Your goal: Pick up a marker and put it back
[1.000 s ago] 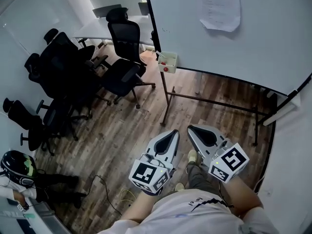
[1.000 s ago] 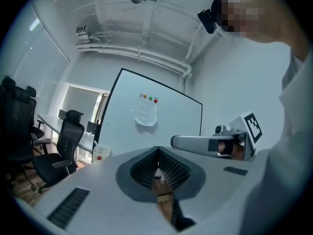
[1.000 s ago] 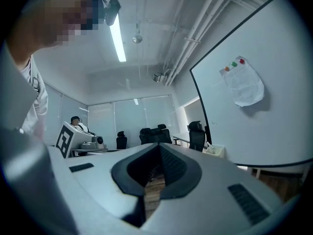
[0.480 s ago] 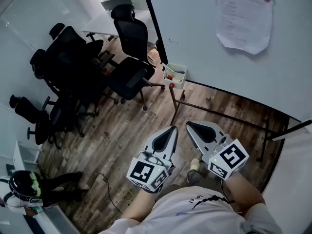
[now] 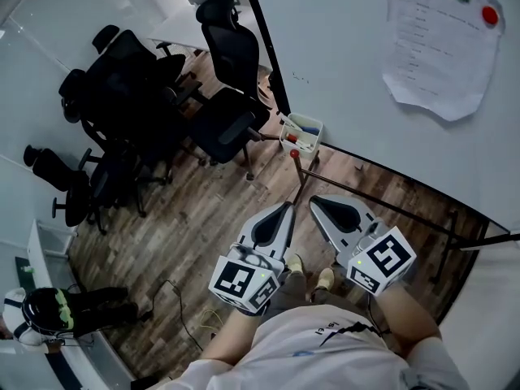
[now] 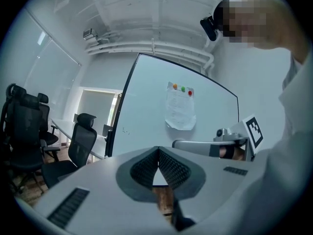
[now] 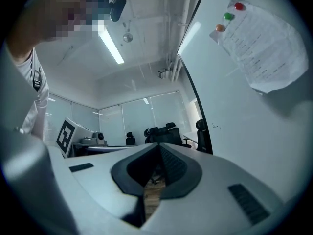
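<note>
The left hand-held gripper (image 5: 288, 207) and right hand-held gripper (image 5: 316, 202) hover side by side near the whiteboard tray (image 5: 312, 123).

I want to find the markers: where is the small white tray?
Head view, upper middle: the tray hangs at the whiteboard's lower left corner, just right of the nearest black chair.

Cool, even overhead light from a ceiling strip (image 7: 111, 45); strong fisheye bending, dark vignetted corners.
</note>
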`<move>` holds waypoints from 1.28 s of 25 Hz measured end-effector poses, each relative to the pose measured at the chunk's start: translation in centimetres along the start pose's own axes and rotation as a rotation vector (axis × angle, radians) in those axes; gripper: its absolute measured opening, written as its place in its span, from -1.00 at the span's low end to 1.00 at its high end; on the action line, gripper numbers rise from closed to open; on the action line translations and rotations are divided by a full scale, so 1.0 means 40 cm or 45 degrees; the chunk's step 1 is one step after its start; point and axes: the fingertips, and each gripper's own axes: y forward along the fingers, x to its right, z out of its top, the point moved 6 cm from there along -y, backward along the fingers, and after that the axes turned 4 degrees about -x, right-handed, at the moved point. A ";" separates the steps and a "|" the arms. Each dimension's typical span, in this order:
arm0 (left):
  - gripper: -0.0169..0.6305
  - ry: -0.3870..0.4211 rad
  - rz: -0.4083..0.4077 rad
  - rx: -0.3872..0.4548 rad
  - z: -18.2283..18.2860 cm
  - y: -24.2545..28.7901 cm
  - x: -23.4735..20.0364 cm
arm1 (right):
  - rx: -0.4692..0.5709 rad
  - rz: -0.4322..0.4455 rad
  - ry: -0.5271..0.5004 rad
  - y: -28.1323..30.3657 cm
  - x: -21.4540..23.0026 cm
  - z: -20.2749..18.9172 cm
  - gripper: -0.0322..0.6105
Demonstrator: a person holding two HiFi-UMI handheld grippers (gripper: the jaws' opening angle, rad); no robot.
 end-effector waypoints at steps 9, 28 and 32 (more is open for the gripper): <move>-0.91 0.002 -0.026 -0.003 0.013 0.132 -0.132 | -0.049 -0.077 -0.018 0.121 0.119 -0.009 -0.85; -0.91 -0.021 -0.119 -0.062 -0.021 0.414 -0.522 | -0.287 -0.312 -0.066 0.504 0.390 -0.136 -0.85; -0.91 -0.013 -0.134 -0.098 -0.048 0.460 -0.567 | -0.360 -0.360 -0.101 0.552 0.436 -0.182 -0.84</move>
